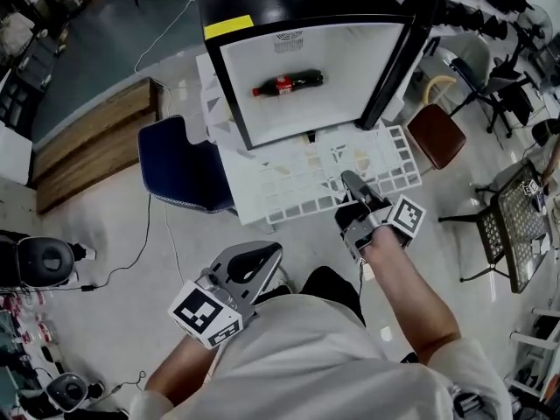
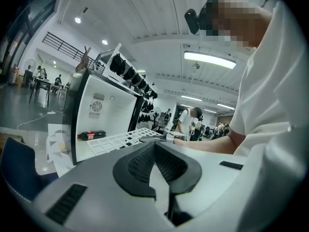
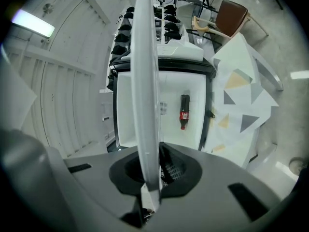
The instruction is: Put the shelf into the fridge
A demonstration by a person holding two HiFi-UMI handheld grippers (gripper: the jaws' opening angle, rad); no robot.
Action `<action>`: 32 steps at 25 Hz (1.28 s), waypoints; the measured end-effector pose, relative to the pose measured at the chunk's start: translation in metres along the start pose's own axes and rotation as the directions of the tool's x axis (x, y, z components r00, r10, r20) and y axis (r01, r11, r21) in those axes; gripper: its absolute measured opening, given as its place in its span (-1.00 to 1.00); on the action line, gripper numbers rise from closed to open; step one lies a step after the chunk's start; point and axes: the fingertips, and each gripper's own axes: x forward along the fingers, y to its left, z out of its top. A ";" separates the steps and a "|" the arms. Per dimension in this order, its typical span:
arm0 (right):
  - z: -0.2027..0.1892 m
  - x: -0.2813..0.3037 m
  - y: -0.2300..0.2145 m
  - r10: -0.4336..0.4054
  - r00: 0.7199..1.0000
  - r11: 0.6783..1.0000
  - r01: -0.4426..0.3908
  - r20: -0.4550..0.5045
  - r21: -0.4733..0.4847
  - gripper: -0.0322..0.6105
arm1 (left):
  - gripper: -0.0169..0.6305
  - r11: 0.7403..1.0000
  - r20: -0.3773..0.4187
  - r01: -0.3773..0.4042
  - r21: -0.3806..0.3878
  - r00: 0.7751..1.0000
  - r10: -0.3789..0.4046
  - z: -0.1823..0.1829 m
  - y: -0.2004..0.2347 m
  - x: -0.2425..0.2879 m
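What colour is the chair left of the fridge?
The chair is dark blue, clearest in the head view.

A: How many fridges?
B: One small black fridge (image 1: 229, 55), white inside.
A: Bottles?
B: One dark cola bottle with a red label (image 1: 289, 83).
A: Shelves?
B: One white plastic grid shelf (image 1: 302, 182).
A: Grippers?
B: Two grey ones: left gripper (image 1: 258, 259), right gripper (image 1: 352, 182).
A: Chairs?
B: Two: one dark blue chair (image 1: 179, 169), one brown chair (image 1: 435, 134).

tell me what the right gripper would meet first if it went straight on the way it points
Shut on the white shelf, the right gripper points into the open fridge. Nothing stands before the opening; inside, the back wall above the cola bottle probably comes first, though depth is unclear.
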 end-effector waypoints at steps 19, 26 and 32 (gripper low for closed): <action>0.056 0.099 0.004 0.043 0.998 0.998 -0.041 -0.037 0.049 -0.83 | -0.89 0.997 0.020 -0.081 -0.001 0.996 0.081 0.044 0.068 0.058; 0.062 0.122 0.000 0.046 0.997 0.997 -0.042 -0.054 0.069 -0.83 | -0.89 0.994 0.001 -0.110 -0.001 0.994 0.110 0.048 0.082 0.072; 0.061 0.135 0.001 0.053 0.997 0.997 -0.049 -0.059 0.067 -0.83 | -0.89 0.994 -0.005 -0.112 0.008 0.994 0.112 0.051 0.093 0.078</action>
